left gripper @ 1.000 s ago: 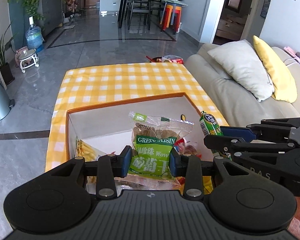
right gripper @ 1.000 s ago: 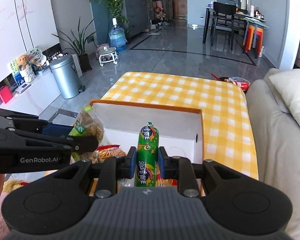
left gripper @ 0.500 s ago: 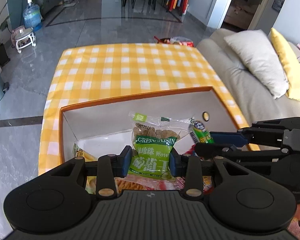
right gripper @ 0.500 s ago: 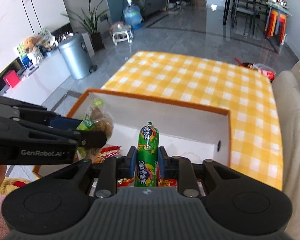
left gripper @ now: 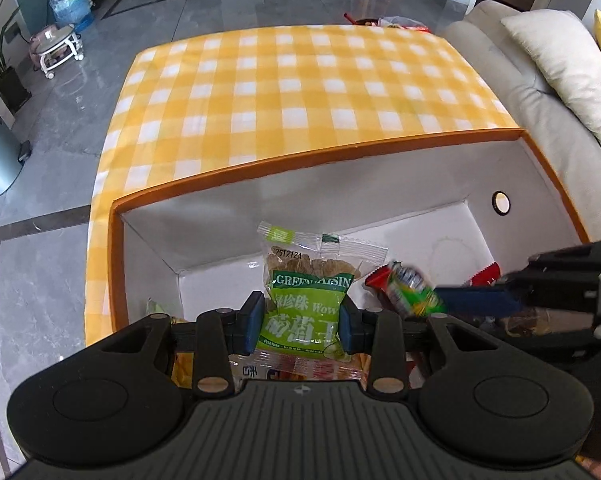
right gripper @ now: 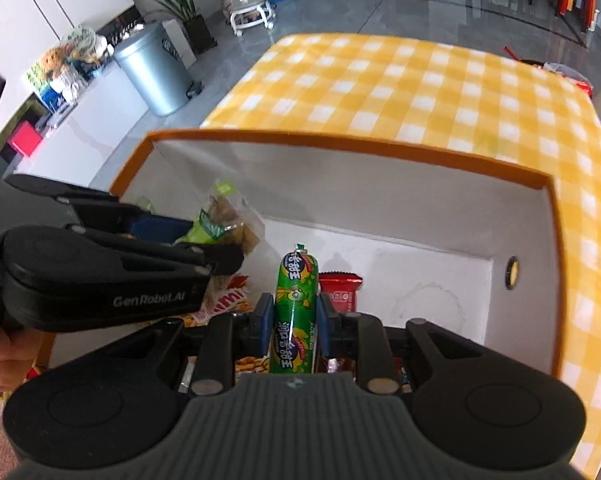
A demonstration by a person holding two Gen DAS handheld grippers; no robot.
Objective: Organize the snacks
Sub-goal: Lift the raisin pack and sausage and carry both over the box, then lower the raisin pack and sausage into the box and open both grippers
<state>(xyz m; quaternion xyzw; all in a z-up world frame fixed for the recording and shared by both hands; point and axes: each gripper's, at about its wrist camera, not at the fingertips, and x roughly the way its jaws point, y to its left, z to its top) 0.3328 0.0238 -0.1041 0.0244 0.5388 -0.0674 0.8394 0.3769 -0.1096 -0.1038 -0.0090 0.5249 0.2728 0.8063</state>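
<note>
My left gripper point(left gripper: 300, 320) is shut on a clear-and-green raisin packet point(left gripper: 306, 300) and holds it upright over the near left part of the orange-rimmed white box point(left gripper: 260, 168). My right gripper point(right gripper: 294, 318) is shut on a green sausage stick point(right gripper: 296, 304), held upright above the box point(right gripper: 380, 148) floor. From the left wrist the right gripper point(left gripper: 428, 300) comes in from the right with the sausage stick point(left gripper: 410, 290). From the right wrist the left gripper point(right gripper: 204, 232) comes in from the left with the raisin packet point(right gripper: 224, 220).
Other snacks lie on the box floor under the grippers, among them a red packet point(right gripper: 340, 292) and a white-and-red bag point(right gripper: 228, 300). The box stands on a yellow checked tablecloth point(left gripper: 300, 88). A beige sofa point(left gripper: 540, 92) runs along the right; a metal bin point(right gripper: 152, 72) stands on the left floor.
Both grippers have sunk toward the box and tipped further downward, each keeping its snack. The box now fills more of both views.
</note>
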